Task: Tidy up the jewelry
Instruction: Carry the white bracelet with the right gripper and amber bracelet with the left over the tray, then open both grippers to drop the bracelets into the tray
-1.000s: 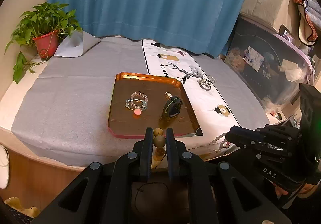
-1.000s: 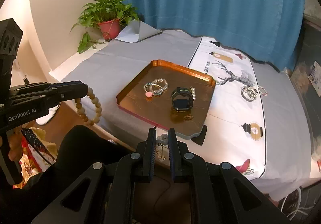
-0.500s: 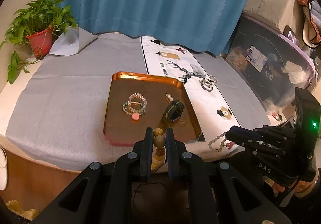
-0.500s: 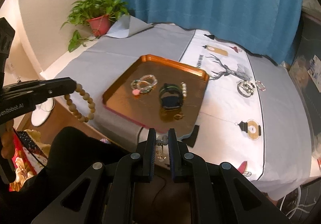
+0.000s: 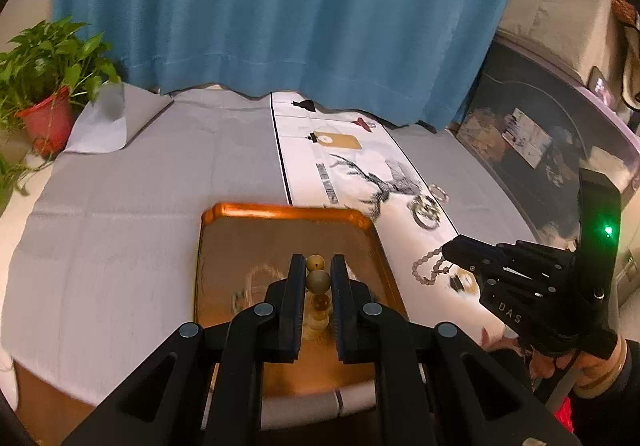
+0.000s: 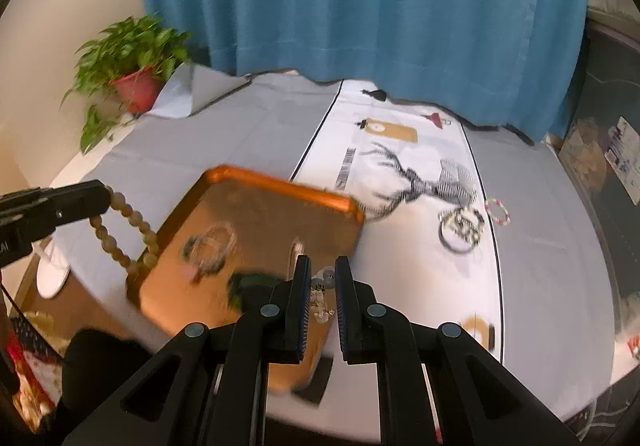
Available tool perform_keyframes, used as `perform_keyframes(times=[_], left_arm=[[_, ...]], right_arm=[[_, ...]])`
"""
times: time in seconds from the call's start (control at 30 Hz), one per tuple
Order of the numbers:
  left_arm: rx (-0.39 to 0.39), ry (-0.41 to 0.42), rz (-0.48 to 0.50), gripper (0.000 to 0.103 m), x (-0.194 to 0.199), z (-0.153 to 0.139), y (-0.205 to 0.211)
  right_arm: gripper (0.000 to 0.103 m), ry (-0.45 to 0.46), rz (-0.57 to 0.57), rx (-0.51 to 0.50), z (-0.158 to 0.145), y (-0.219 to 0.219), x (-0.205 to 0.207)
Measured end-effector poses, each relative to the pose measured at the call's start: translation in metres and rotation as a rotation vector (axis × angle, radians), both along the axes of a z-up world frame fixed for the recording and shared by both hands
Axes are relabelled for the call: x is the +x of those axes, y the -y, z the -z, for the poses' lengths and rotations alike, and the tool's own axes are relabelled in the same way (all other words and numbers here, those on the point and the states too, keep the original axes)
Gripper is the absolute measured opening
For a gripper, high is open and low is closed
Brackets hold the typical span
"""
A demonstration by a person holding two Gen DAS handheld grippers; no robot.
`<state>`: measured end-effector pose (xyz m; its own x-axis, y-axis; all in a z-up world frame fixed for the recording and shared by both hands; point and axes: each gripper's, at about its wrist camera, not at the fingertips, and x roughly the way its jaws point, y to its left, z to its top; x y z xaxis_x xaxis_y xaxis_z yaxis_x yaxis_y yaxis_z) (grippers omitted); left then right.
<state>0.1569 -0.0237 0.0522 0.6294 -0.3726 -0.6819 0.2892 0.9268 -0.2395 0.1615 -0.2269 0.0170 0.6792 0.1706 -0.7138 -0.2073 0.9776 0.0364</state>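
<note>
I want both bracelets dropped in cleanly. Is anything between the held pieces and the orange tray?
Nothing visible blocks either. The wooden bead bracelet hangs from the left gripper at the tray's near-left edge; the right gripper holds a small beaded bracelet. Jewelry already lies blurred inside.

Both tools, left (image 5: 315,288) and right (image 6: 323,288), now forward over the orange tray (image 5: 280,213), nearer the curtain.
</note>
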Motion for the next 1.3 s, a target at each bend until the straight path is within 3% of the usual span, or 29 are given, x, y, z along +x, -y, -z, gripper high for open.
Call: perform_keyframes(times=[0.43,0.9,0.93,0.97,1.0,1.03,1.07,1.2,1.3], left_arm=[[0.025,-0.046,-0.001,0.010,0.083,0.034,0.016],[0.084,-0.175,-0.101,0.012,0.128,0.098,0.003],[0.087,-0.214,-0.120,0.024,0.132,0.106,0.000],[0.096,-0.251,-0.137,0.057,0.134,0.112,-0.002],[0.109,-0.286,-0.160,0.076,0.134,0.117,-0.005],[0.122,-0.305,-0.193,0.096,0.131,0.119,-0.009],[0.116,-0.291,-0.202,0.096,0.126,0.118,-0.011],[0.133,-0.269,-0.209,0.096,0.100,0.103,-0.020],[0.149,-0.177,-0.232,0.096,0.063,0.073,-0.025]], right_arm=[[0.013,-0.038,-0.036,0.019,0.035,-0.028,0.084],[0.014,-0.124,-0.062,-0.017,0.080,-0.049,0.117],[0.018,-0.147,-0.066,-0.030,0.085,-0.051,0.119],[0.031,-0.170,-0.069,-0.045,0.089,-0.053,0.121],[0.042,-0.211,-0.061,-0.075,0.096,-0.054,0.123],[0.067,-0.225,-0.052,-0.088,0.099,-0.054,0.122],[0.077,-0.225,-0.039,-0.093,0.100,-0.052,0.119],[0.077,-0.190,-0.004,-0.067,0.083,-0.039,0.097],[0.077,-0.117,0.031,-0.030,0.053,-0.026,0.066]])
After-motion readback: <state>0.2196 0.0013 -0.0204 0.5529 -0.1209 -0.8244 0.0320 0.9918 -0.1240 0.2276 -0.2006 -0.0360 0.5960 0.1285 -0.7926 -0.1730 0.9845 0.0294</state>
